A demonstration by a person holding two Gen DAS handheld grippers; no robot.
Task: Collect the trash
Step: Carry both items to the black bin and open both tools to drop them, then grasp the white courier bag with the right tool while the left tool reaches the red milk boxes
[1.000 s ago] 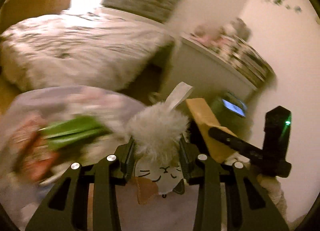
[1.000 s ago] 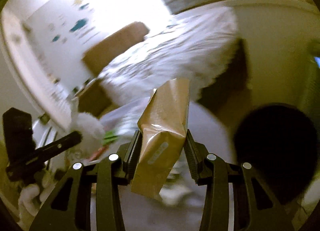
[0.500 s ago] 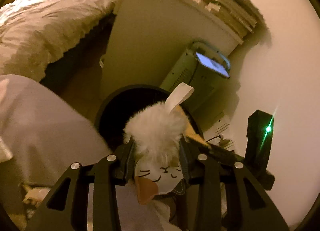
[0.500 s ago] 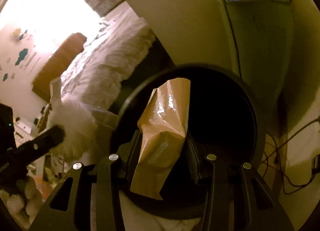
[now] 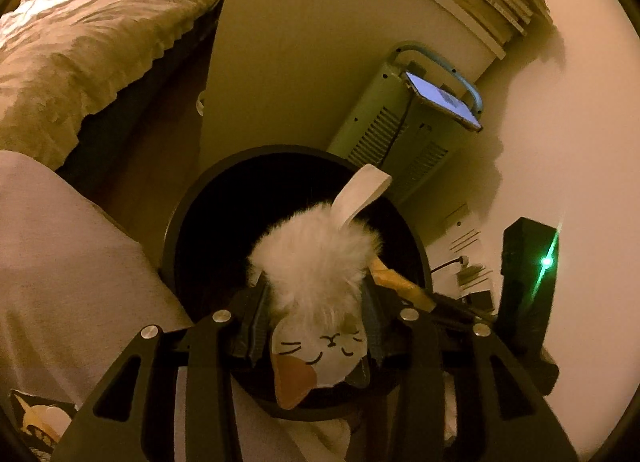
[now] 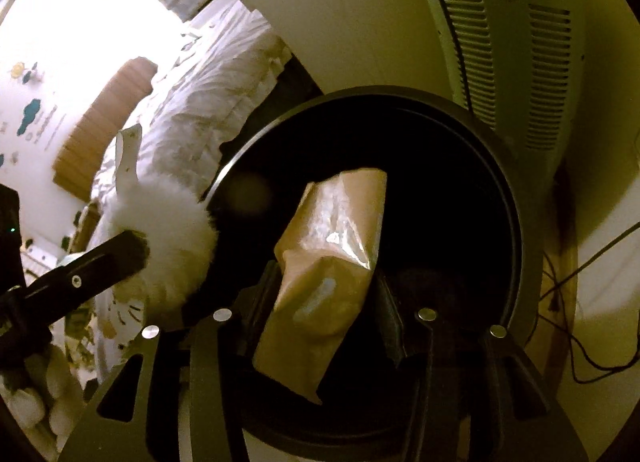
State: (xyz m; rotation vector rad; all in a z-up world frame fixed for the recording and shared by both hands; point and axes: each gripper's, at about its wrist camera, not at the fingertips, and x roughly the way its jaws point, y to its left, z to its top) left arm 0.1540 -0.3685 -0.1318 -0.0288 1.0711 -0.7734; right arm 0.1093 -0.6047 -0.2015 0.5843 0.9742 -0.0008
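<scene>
Trash bin (image 5: 176,230), the dark round one on the floor by the white cabinet (image 5: 304,74), now fills the middle of both wrist views, where a second ago the bed (image 5: 80,42) and a blurred bag of wrappers lay ahead instead; both hands have swung across and dipped until their loads hang over the black opening. On the left, the left gripper (image 5: 316,322) has the fluffy white cat-faced pouch (image 5: 316,274) between its jaws, its white tag sticking up over the far rim, and those jaws are opening, the gap at the sides wider than half a second ago, though the fur hides whether the pads have let go. To the right, the right gripper (image 6: 328,302) carries the brown glossy packet (image 6: 332,258) tilted over the bin's mouth, and its jaws are opening too: a dark gap shows beside the right pad, so the packet looks released or nearly so. My reading is that this is the drop itself, two pieces going in at once, and both should fall inside, since each hangs within the rim
</scene>
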